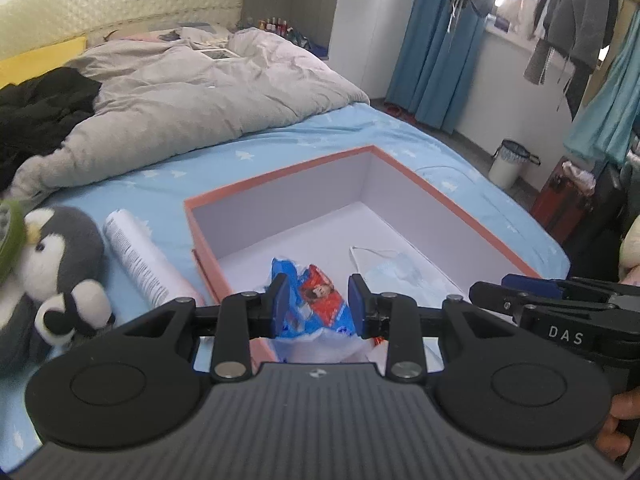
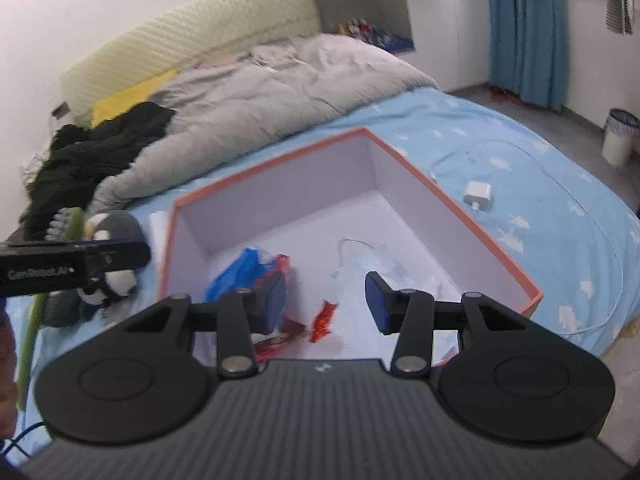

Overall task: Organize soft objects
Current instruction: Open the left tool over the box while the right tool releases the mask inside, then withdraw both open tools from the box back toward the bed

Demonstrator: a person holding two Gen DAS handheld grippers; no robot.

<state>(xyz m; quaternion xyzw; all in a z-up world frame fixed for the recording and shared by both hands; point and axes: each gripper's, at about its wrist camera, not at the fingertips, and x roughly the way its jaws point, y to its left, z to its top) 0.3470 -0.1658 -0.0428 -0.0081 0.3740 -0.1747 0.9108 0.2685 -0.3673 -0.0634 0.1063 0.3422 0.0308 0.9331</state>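
Ahead of both hand-held grippers, a box (image 1: 280, 196) is set on the bed (image 1: 460, 152). In the box, a packet (image 1: 320, 300) is found just beyond the left hand-held gripper (image 1: 318, 304), and a mask (image 1: 384, 266) beyond and to its right. A wrapper (image 2: 324, 318) is seen in the box, in front of the right hand-held gripper (image 2: 326, 302). Left of the box, a tube (image 1: 140, 256) is laid beside it, with a penguin (image 1: 60, 264) farther left. Behind the box, a duvet (image 1: 208, 88) is spread. To its right, a charger (image 2: 478, 196) lies on the bed.
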